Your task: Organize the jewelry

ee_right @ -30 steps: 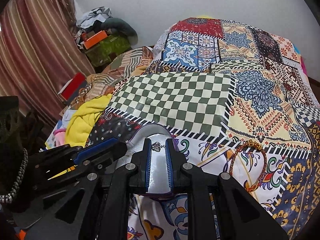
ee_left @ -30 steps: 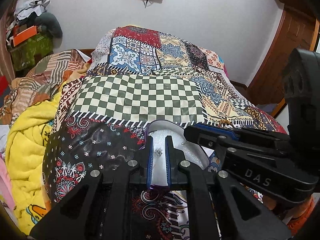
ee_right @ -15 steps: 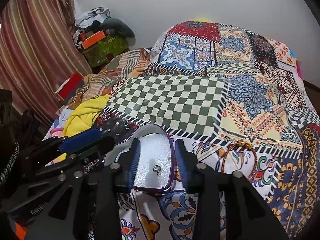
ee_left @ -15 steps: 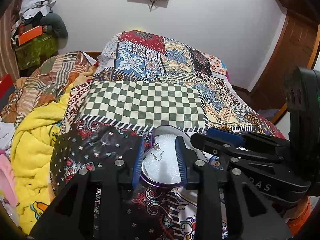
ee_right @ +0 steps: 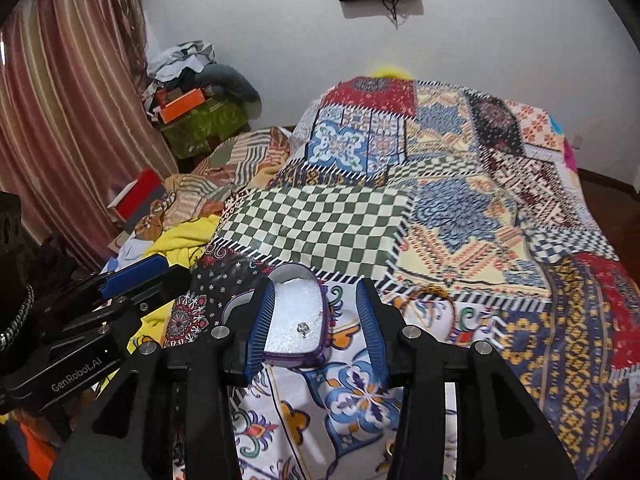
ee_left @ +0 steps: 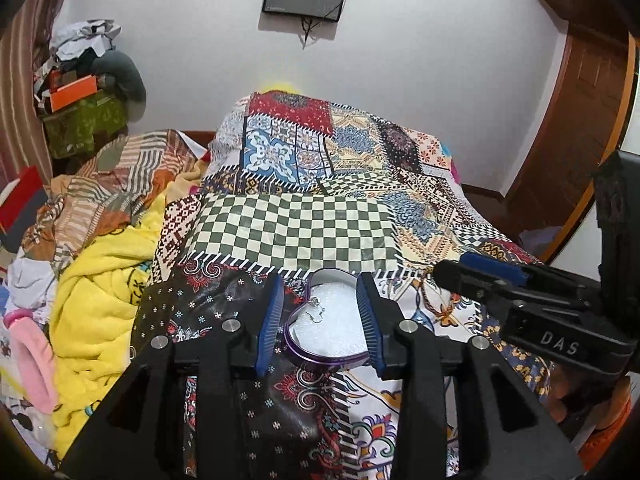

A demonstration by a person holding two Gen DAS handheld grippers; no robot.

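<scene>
bracelet (ee_left: 434, 304) half hidden behind right hand-held gripper (ee_left: 480, 276) (beads blurred)

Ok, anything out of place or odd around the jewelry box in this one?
One thing: a beaded bracelet lies loose on the bedspread, right of the heart-shaped box, while a small silver piece already sits inside. Both the left gripper and right gripper are open and empty.

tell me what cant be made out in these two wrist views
- Silver jewelry in the heart-shaped box: too small in the left wrist view to tell earrings from a chain.
- Beaded bracelet: right wrist view, mostly hidden behind the right gripper finger.
- Box's left lobe: right wrist view, covered by the other finger.
- Left gripper: open, empty.
</scene>
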